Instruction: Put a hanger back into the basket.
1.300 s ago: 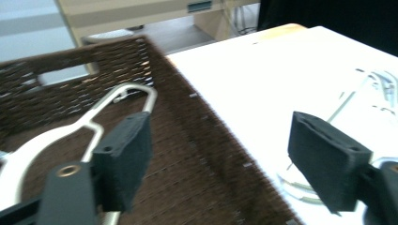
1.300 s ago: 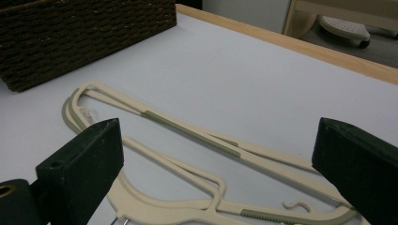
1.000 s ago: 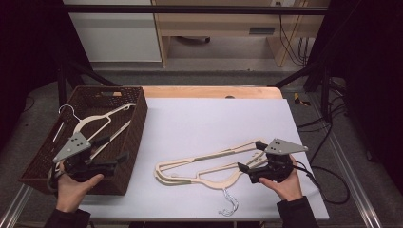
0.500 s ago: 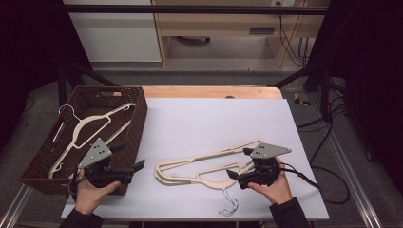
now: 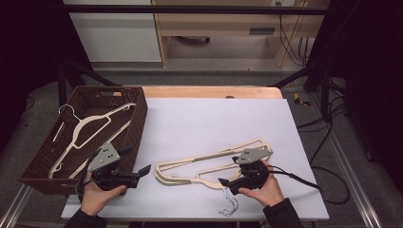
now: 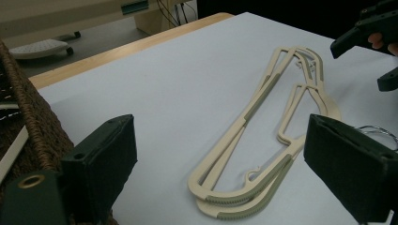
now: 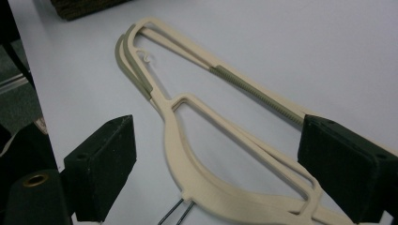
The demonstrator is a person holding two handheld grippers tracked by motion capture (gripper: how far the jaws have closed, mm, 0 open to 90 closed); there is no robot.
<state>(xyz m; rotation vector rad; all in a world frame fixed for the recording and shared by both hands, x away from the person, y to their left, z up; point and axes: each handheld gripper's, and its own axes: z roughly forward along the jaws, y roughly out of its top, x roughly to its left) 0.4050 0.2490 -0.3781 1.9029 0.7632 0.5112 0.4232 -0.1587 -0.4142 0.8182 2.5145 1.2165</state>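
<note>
a dim room with a grey floor and pale cabinets is seen behind a white rectangular table [image 5: 209,123] edged at the far side by a light wooden strip. at the table's left edge a dark brown woven basket [image 5: 135,128] is set, in which one cream plastic hanger [image 5: 90,126] is laid. two stacked cream plastic hangers with ribbed grey shoulder grips [image 5: 199,166] are laid flat on the table's near right part, their wire hook [image 5: 230,202] turned towards the near edge. the left gripper [image 5: 142,170] is held just beside the basket's near corner, its black padded jaws spread wide and nothing gripped between them. the right gripper [image 5: 223,182] is held low over the neck of the stacked hangers; its jaws have just been closing a little, yet they stand wide on either side of the hangers, and no pad is seen pressing on them.
</note>
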